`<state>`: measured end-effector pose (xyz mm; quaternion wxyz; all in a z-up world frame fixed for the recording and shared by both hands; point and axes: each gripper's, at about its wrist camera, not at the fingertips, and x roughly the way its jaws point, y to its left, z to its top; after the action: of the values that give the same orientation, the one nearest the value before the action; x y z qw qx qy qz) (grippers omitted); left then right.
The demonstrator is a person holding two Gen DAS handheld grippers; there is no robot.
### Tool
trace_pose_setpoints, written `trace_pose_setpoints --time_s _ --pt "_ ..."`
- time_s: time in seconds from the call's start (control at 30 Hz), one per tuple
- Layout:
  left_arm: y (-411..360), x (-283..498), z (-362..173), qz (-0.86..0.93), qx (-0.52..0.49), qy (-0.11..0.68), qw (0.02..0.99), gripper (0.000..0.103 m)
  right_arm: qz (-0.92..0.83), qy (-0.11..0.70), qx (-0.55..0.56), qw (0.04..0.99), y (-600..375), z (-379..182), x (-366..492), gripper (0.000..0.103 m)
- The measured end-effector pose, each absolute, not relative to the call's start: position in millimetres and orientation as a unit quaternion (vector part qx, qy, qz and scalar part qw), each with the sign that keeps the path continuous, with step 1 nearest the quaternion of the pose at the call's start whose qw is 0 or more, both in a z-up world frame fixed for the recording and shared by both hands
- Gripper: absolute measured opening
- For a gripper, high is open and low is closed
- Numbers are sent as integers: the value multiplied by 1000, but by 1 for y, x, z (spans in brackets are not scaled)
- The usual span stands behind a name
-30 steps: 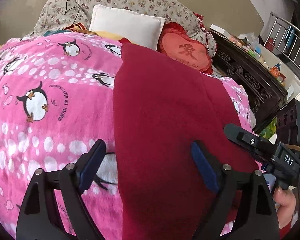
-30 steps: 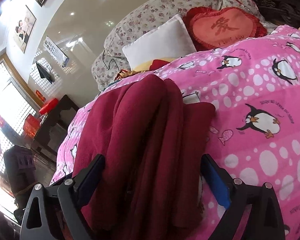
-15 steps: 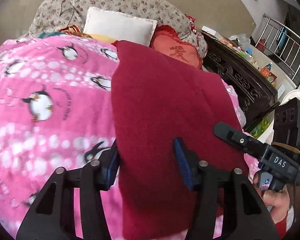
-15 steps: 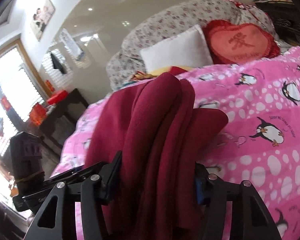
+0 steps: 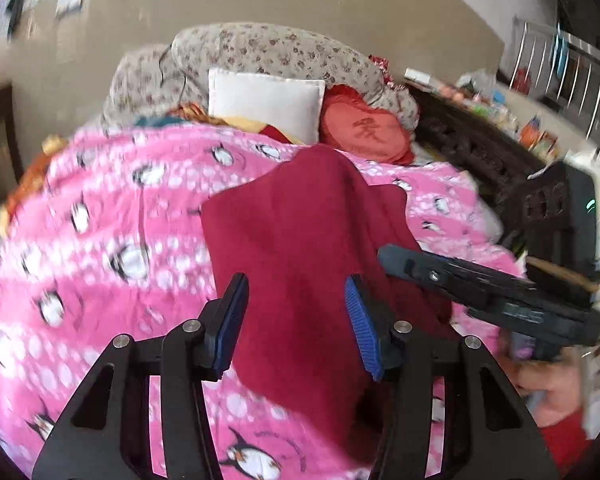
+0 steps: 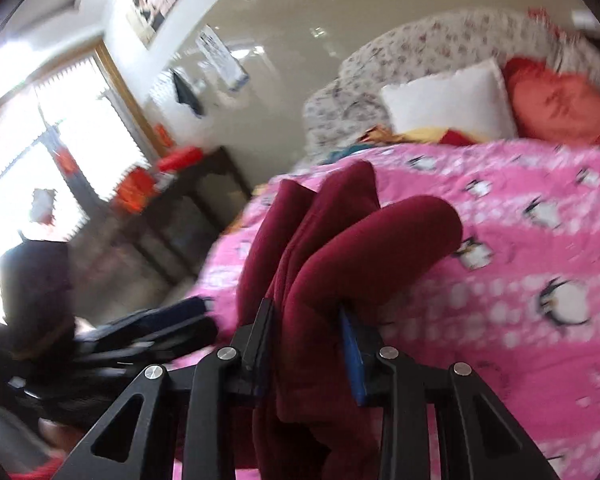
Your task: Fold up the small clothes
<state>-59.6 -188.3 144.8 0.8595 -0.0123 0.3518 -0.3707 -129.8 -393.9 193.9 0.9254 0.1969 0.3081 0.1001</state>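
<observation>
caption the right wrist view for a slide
Right claw shut on bunched maroon cloth above pink penguin blanket.

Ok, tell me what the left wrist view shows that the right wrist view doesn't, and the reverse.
Left wrist only: the railing, the cluttered dark shelf, and the right gripper seen from outside.

Right wrist only: the bright window, the wall photo, and the left gripper seen from outside.

Both: the red cloth on the pink blanket, the white pillow and the heart cushion.

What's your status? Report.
Both hand-held grippers, left and right, shut on red cloth. Cloth bunched, lifted off pink blanket. Nothing in the way.
</observation>
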Motion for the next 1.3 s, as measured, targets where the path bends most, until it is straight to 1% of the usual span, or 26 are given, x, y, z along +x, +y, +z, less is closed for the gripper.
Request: trace_pose_setpoints --time_s 0.07,0.1,0.13,0.17,0.2,0.23,0.37,0.47,0.57,0.73,0.77,0.8,0.83,0.87,0.93,1.0,1.07,1.2,1.23,1.27,1.3 --pt "-170 -50 133 -364 -46 373 852 49 81 304 186 931 -395 193 -134 33" --pt "-164 -45 126 -359 -57 382 850 49 80 304 211 926 -402 190 -135 38" --pt "-161 -42 122 -353 -66 387 849 49 82 304 229 921 -407 188 -136 55" --pt "-157 -38 115 -347 -74 392 849 49 88 304 255 914 -415 184 -137 63" --pt "-158 -37 111 -344 -76 396 848 49 90 305 273 908 -420 182 -137 78" --pt "-160 -36 107 -344 -76 400 846 49 88 306 286 904 -425 179 -136 84" --pt "-183 -40 89 -359 -64 417 832 49 84 317 344 880 -454 161 -131 85" --pt "-208 -51 81 -383 -51 416 823 49 89 320 398 855 -478 139 -127 89" --pt "-235 -55 78 -379 -23 409 830 50 88 340 416 839 -488 125 -117 89" --pt "-259 -51 73 -377 -7 400 835 50 96 388 348 848 -475 124 -92 91" --pt "-260 -51 73 -377 -2 398 836 50 102 398 334 849 -471 121 -89 89" --pt "-259 -51 74 -378 1 398 836 50 109 410 314 850 -463 117 -84 73" --pt "-255 -51 75 -378 0 400 835 50 112 420 300 849 -458 113 -79 59" --pt "-248 -48 77 -381 -7 404 831 50 119 423 299 847 -454 110 -77 56" --pt "-226 -44 85 -387 -38 410 825 50 153 406 331 838 -456 114 -82 46" --pt "-203 -44 100 -373 -50 396 838 50 193 375 360 832 -457 130 -90 44" --pt "-180 -47 124 -354 -46 361 862 50 224 349 383 825 -454 145 -97 44" --pt "-152 -56 162 -346 -52 324 879 50 307 299 461 777 -440 157 -104 42" --pt "-149 -58 167 -346 -54 320 880 53 324 295 471 765 -433 157 -104 41" --pt "-147 -61 169 -347 -54 315 882 57 339 293 491 747 -426 152 -103 41" --pt "-147 -63 169 -349 -52 312 882 59 344 290 506 736 -423 148 -103 41"
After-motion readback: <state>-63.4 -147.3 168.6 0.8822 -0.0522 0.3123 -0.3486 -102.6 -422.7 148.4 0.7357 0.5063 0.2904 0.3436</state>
